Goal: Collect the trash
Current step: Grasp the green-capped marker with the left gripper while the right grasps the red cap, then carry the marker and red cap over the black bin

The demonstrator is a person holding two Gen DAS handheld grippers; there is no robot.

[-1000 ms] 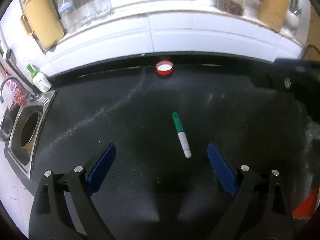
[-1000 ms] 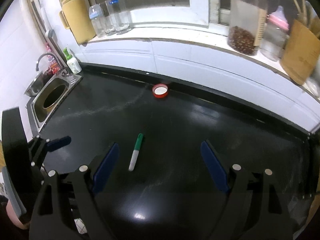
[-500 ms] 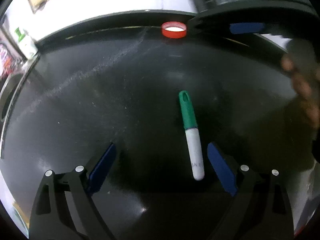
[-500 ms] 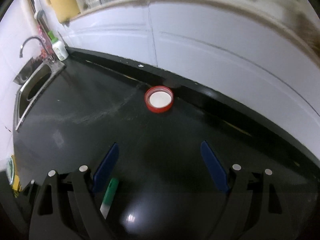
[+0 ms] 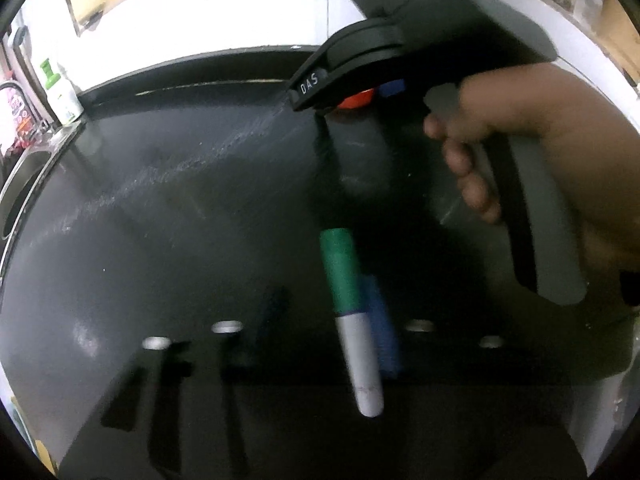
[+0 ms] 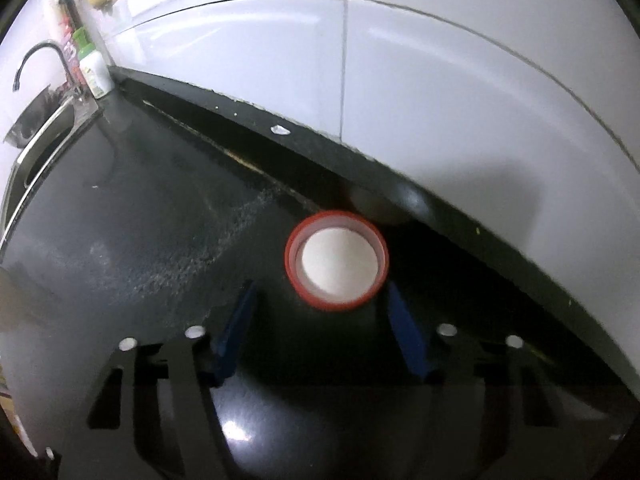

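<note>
Lying on the black worktop, the green-capped marker sits between the blurred blue fingers of the left hand-held gripper; one finger touches its right side, but whether the jaws are clamped I cannot tell. The right hand-held gripper is spread wide, flanking the red bottle cap near the worktop's back edge.

A green-capped marker with a grey-white barrel lies flat on the black tabletop, low in the centre of the left wrist view, cap pointing up the frame. A round red plastic bottle cap with a white inside sits open side up, centre of the right wrist view, near the tabletop's back edge.
</note>
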